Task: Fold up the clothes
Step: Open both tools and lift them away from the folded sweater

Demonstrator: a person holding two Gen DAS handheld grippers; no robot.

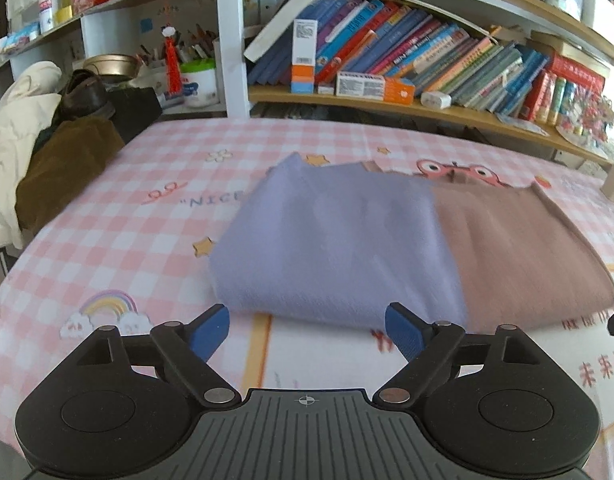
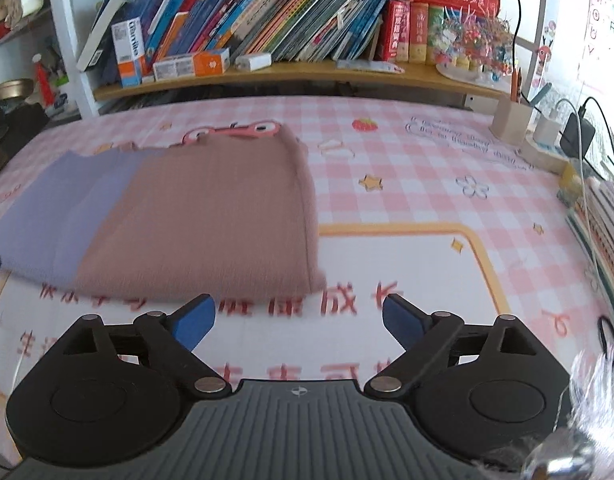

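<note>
Evidently soft and light, the folded garment [image 1: 347, 240], lilac on one half and brown on the other, lay flat on the checked desk [image 1: 127, 240]. Both the left hand-held gripper [image 1: 307, 330] and right hand-held gripper [image 2: 298, 318] gaped wide, empty, just short of its near edge, probably the best hold.

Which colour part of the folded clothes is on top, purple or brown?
The purple part is on top: its edge overlaps the ribbed brown part, which continues underneath toward the right.

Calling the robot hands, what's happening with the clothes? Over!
Left gripper open, empty. Right gripper open, empty. Folded purple-and-brown knit garment lies flat on the pink checked cloth, just ahead. Nothing in the way.
</note>
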